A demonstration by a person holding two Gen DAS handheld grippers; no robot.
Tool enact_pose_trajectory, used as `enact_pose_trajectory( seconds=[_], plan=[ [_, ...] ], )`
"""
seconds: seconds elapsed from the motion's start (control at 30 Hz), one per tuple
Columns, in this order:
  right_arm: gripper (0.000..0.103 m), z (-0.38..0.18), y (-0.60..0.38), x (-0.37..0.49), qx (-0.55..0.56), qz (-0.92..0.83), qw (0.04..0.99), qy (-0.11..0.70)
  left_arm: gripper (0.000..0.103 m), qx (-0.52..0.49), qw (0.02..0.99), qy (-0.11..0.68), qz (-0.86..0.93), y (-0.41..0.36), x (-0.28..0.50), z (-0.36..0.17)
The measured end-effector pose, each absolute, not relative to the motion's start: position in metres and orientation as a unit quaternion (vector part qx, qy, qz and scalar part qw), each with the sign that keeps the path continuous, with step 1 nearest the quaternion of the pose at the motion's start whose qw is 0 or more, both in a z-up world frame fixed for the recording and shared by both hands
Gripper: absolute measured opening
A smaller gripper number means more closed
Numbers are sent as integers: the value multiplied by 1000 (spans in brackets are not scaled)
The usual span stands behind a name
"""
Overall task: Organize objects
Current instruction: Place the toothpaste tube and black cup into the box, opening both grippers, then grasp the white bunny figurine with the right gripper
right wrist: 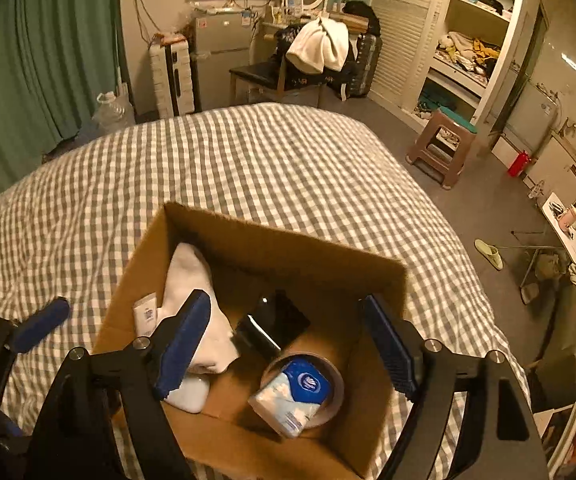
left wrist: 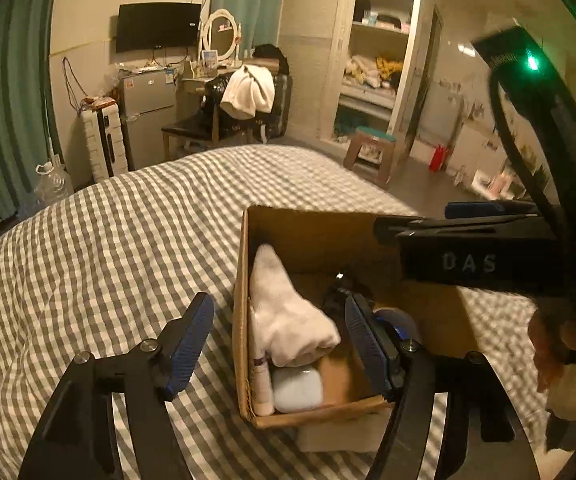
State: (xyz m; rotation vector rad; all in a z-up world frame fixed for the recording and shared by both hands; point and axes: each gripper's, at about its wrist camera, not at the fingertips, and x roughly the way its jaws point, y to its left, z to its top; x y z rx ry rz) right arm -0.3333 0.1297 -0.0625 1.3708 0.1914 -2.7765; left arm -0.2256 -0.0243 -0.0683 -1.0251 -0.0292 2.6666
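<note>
An open cardboard box (right wrist: 288, 240) sits on the checked bed; it also shows in the left wrist view (left wrist: 244, 320). Inside lie a white sock (right wrist: 192, 280), a pale blue case (left wrist: 298, 390), a white tube (left wrist: 261, 384), a black device (right wrist: 272, 324) and a tape roll (right wrist: 336, 380) holding a blue tissue pack (right wrist: 292, 396). My right gripper (right wrist: 284, 348) is open and empty above the box. My left gripper (left wrist: 280, 344) is open and empty over the box's left wall. The right gripper's body (left wrist: 484, 256) crosses the left wrist view.
The checked bedspread (right wrist: 248, 152) spreads around the box. Beyond the bed's far edge stand a chair with a white towel (right wrist: 320, 48), a small fridge (left wrist: 148, 96), a plastic stool (right wrist: 444, 140) and an open wardrobe (left wrist: 372, 52). Clutter lies on the floor at right.
</note>
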Motion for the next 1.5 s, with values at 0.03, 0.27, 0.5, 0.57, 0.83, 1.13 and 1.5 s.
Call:
enact_pose_trajectory(
  seconds=[0.03, 0.27, 0.5, 0.57, 0.83, 1.13, 1.5],
  plan=[
    [79, -55, 133, -329, 436, -898, 19, 58, 71, -355, 142, -11, 924, -27, -221, -62],
    [79, 7, 148, -284, 385, -921, 36, 52, 84, -319, 115, -19, 940, -56, -164, -16],
    [89, 64, 144, -206, 327, -939, 55, 88, 98, -314, 67, 2, 947, -69, -129, 26],
    [91, 76, 144, -185, 314, -943, 60, 96, 99, -311, 54, 12, 949, -71, -118, 36],
    [93, 93, 143, -109, 316, -938, 91, 109, 101, -288, 42, 15, 957, -79, -70, 63],
    [93, 50, 149, -52, 324, -934, 101, 106, 102, -311, 49, 13, 949, -67, -29, 41],
    [93, -66, 145, -74, 401, -902, 124, 105, 103, -386, 19, 42, 921, -44, -33, -84]
  ],
)
